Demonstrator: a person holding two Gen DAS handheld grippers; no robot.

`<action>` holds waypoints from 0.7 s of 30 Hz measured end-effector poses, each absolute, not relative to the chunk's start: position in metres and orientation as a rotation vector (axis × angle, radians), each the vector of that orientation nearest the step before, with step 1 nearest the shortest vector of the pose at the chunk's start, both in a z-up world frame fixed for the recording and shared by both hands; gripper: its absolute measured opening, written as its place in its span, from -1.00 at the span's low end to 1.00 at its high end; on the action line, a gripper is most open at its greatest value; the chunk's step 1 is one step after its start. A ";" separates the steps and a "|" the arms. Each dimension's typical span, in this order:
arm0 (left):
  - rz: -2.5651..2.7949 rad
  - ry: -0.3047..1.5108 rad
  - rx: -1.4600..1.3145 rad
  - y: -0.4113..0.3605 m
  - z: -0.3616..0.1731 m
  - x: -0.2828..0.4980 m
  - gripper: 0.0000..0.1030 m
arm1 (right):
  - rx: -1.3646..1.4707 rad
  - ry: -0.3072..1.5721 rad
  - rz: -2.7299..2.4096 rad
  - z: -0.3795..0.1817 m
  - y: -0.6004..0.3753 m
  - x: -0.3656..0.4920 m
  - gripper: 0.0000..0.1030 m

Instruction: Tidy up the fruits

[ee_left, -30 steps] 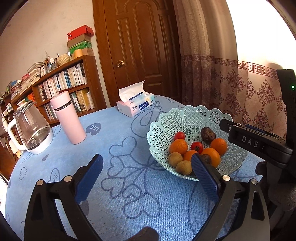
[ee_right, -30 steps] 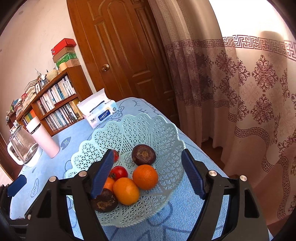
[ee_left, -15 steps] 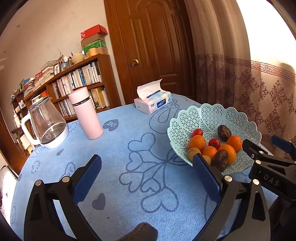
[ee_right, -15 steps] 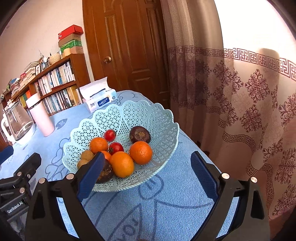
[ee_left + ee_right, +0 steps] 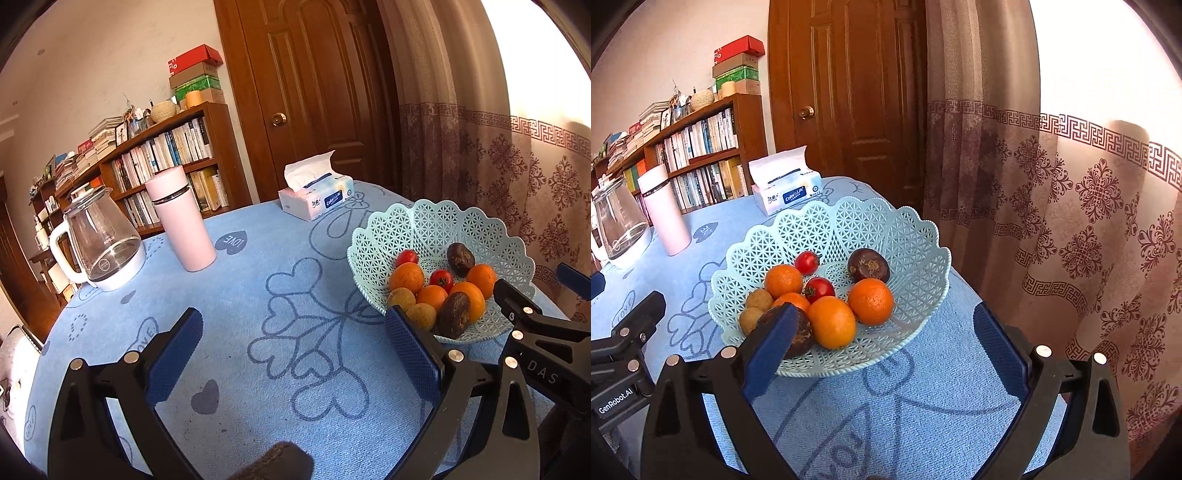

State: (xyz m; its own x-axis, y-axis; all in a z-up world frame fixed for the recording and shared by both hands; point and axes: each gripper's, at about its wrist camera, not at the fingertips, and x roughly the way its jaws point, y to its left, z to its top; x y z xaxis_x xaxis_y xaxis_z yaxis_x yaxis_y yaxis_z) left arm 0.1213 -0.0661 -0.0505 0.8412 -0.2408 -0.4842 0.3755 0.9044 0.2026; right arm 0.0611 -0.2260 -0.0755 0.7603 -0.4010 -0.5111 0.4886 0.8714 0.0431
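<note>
A pale green lattice basket [image 5: 916, 236] [image 5: 424, 218] stands on the blue tablecloth near the table's right edge. It holds several oranges [image 5: 870, 301] [image 5: 406, 277], two red tomatoes [image 5: 818, 288], two dark brown fruits [image 5: 868, 264] [image 5: 454, 314] and two small tan fruits [image 5: 759, 298]. My right gripper [image 5: 886, 347] is open and empty, above the cloth just in front of the basket. My left gripper [image 5: 291, 350] is open and empty, over the cloth to the left of the basket. The right gripper's body also shows in the left wrist view [image 5: 535, 332].
A pink flask [image 5: 181, 218], a glass kettle [image 5: 98, 240] and a tissue box [image 5: 316, 195] stand at the far side of the table. A bookshelf [image 5: 155, 158], a wooden door and a patterned curtain [image 5: 1071, 221] lie beyond. The table edge runs close to the basket's right.
Both grippers have pulled back from the basket, towards me. The right gripper no longer reaches over the fruit. All the fruit stays in the basket.
</note>
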 end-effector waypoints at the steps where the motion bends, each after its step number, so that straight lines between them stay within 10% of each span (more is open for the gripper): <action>1: -0.330 0.469 0.298 -0.066 -0.051 0.121 0.90 | 0.169 0.513 -0.490 -0.075 -0.225 0.061 0.91; 21: -0.330 0.464 0.319 -0.068 -0.052 0.120 0.90 | 0.127 0.513 -0.517 -0.076 -0.219 0.063 0.94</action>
State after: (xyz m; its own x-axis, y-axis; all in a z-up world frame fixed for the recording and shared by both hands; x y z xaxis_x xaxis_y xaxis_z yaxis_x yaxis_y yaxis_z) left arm 0.1199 -0.0679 -0.0517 0.8437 -0.2356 -0.4824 0.3786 0.8982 0.2233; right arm 0.0626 -0.2189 -0.0755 0.7467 -0.4401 -0.4988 0.5024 0.8646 -0.0107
